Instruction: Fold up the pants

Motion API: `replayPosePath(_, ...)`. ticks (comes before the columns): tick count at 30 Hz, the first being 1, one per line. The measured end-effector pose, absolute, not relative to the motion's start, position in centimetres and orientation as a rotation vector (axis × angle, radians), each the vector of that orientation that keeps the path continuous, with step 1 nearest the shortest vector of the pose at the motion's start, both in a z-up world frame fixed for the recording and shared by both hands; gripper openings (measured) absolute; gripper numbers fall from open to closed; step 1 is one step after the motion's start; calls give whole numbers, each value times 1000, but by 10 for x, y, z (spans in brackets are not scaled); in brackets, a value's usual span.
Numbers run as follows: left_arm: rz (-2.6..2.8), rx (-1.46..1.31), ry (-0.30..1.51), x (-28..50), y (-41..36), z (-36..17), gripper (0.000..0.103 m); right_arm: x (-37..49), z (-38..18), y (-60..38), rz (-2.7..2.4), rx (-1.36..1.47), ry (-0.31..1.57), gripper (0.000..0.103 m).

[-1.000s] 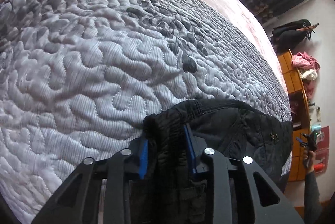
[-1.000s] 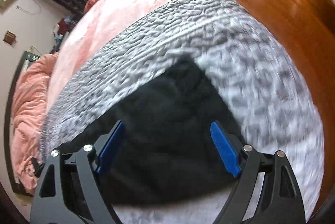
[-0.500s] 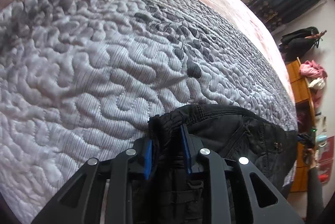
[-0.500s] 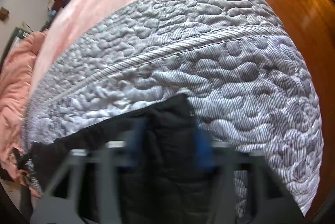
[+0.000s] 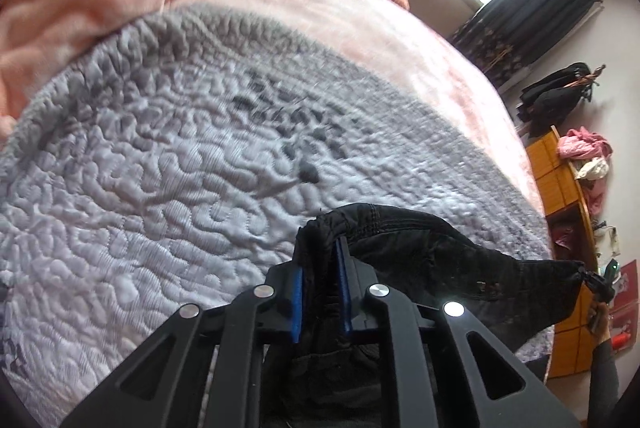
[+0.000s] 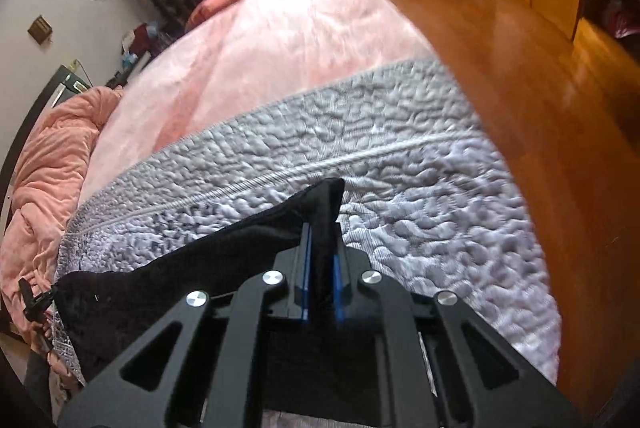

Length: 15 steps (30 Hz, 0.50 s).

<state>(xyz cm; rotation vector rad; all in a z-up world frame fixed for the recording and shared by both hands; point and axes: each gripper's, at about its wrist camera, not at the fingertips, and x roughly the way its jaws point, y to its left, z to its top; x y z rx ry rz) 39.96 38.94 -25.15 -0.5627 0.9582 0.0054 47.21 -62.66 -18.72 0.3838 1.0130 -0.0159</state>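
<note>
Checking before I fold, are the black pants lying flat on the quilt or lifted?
Lifted. The pants hang stretched between the left tool and right tool, both clamped on cloth, above the grey quilt.

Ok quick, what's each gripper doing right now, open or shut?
Left gripper: just closed tight, shut on the black pants.
Right gripper: just snapped closed, shut on a corner of the pants too.

Each wrist camera looks steeply down along its hand-held gripper, close above the bed's grey quilt (image 5: 168,212). Both views share that quilt and the pink blanket (image 6: 280,40) at the far side.
</note>
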Motion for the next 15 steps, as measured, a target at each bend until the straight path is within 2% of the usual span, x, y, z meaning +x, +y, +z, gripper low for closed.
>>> replayPosePath(7,-53,-567,869,354,378,-196,13,387,-131,-636,-77,387,891,6)
replayPosePath(15,-82,-595,804,291,371,-170,13,289,-134,-650,-159,441,804,0)
